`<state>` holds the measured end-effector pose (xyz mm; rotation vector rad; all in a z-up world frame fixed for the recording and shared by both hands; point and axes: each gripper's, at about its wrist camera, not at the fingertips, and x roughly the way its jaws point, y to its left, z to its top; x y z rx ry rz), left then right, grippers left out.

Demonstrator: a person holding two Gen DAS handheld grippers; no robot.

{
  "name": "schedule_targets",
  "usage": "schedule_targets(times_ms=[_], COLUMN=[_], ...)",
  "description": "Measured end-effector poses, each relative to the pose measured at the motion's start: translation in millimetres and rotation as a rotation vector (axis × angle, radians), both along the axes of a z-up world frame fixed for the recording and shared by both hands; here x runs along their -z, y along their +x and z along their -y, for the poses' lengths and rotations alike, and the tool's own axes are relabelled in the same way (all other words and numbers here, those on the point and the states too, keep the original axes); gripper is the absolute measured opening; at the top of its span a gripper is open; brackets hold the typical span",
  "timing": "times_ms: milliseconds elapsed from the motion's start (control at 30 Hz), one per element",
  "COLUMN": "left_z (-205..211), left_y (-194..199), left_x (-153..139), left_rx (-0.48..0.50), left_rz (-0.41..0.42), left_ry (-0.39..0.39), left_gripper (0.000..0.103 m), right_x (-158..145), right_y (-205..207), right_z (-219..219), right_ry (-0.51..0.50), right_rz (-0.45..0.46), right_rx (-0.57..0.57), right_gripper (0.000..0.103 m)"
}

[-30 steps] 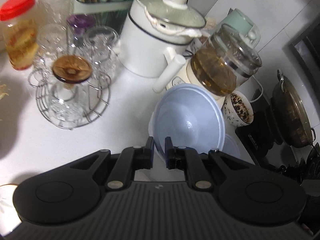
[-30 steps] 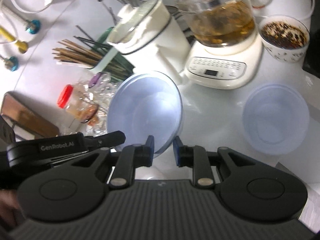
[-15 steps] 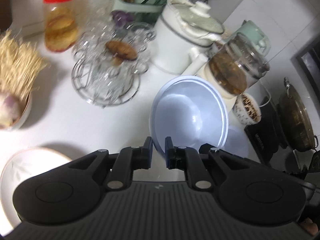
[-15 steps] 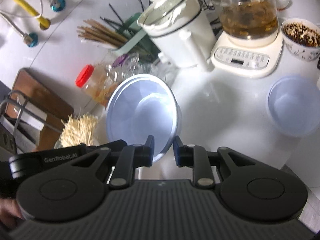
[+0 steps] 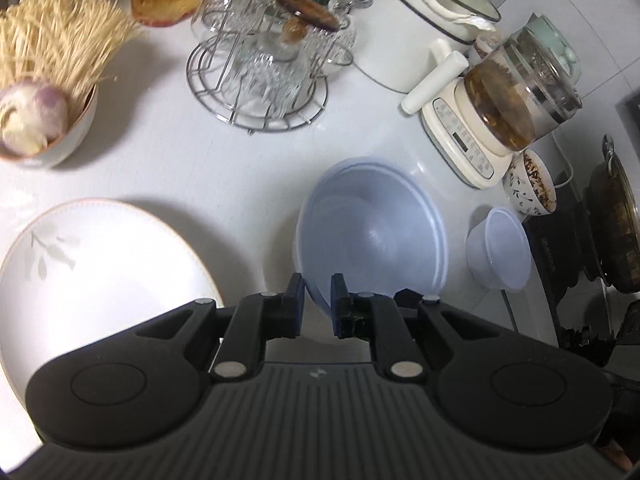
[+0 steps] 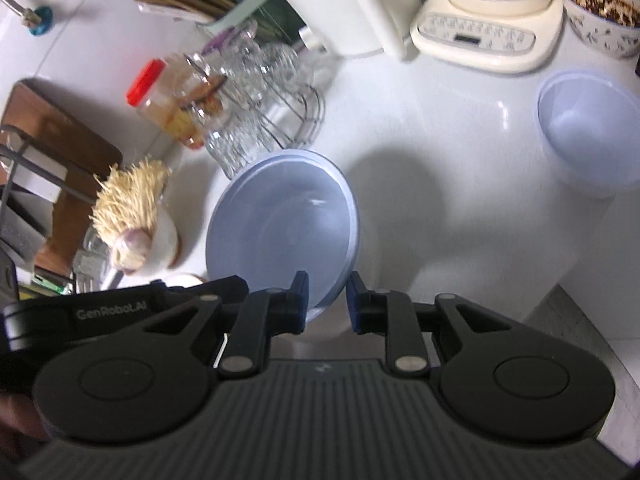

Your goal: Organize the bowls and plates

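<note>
A large pale blue bowl (image 5: 372, 236) with a double rim, possibly two nested, hangs tilted above the white counter. My left gripper (image 5: 318, 296) is shut on its near rim. In the right wrist view the same bowl (image 6: 280, 228) has my right gripper (image 6: 327, 292) shut on its rim from the other side, and the left gripper's black body (image 6: 120, 308) shows at the lower left. A smaller pale blue bowl (image 5: 500, 254) (image 6: 588, 136) stands on the counter to the right. A wide white plate (image 5: 100, 280) with a leaf print lies at the lower left.
A bowl of garlic and dry noodles (image 5: 44, 120) sits at the left. Behind are a wire rack of glasses (image 5: 260, 68), a white pot (image 5: 424, 28), a glass kettle on its base (image 5: 500, 112) and a patterned bowl (image 5: 532, 188). A wok (image 5: 616, 216) sits right.
Both grippers have carried the large blue bowl leftward and lower across the counter. The white plate and the garlic bowl have come into view; the pot and kettle have slid away.
</note>
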<state>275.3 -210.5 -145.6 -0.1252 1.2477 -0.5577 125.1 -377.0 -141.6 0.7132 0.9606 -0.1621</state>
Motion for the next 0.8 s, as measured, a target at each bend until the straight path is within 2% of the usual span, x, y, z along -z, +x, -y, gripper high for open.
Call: schedule_targets(times_ms=[200, 333, 433, 467, 533, 600, 800], left_z=[-1.1, -4.5, -8.2, -10.3, -14.3, -16.2, -12.4], left_y=[-3.9, -3.6, -3.0, -2.3, -1.7, -0.8, -1.1], left_x=[11.3, 10.3, 5.1, 3.1, -0.8, -7.9, -44.4], left_rx=[-0.015, -0.028, -0.043, -0.052, -0.066, -0.070, -0.047], left_rz=[-0.022, -0.015, 0.009, 0.015, 0.019, 0.024, 0.116], left_ry=[0.019, 0.024, 0.036, 0.039, 0.042, 0.048, 0.017], left_gripper=[0.015, 0.015, 0.016, 0.018, 0.021, 0.021, 0.022], right_x=[9.9, 12.2, 6.1, 3.4, -3.6, -12.2, -37.3], right_y=[0.8, 2.1, 1.6, 1.8, 1.2, -0.8, -7.3], right_z=[-3.7, -2.9, -4.4, -4.6, -3.1, -2.6, -2.5], right_ry=[-0.005, 0.010, -0.015, -0.030, -0.039, -0.059, -0.139], right_rz=[-0.031, -0.024, 0.000, -0.001, 0.006, 0.032, 0.096], right_rx=[-0.023, -0.024, -0.021, -0.021, -0.015, -0.020, -0.007], right_gripper=[0.025, 0.025, 0.026, 0.028, 0.044, 0.050, 0.050])
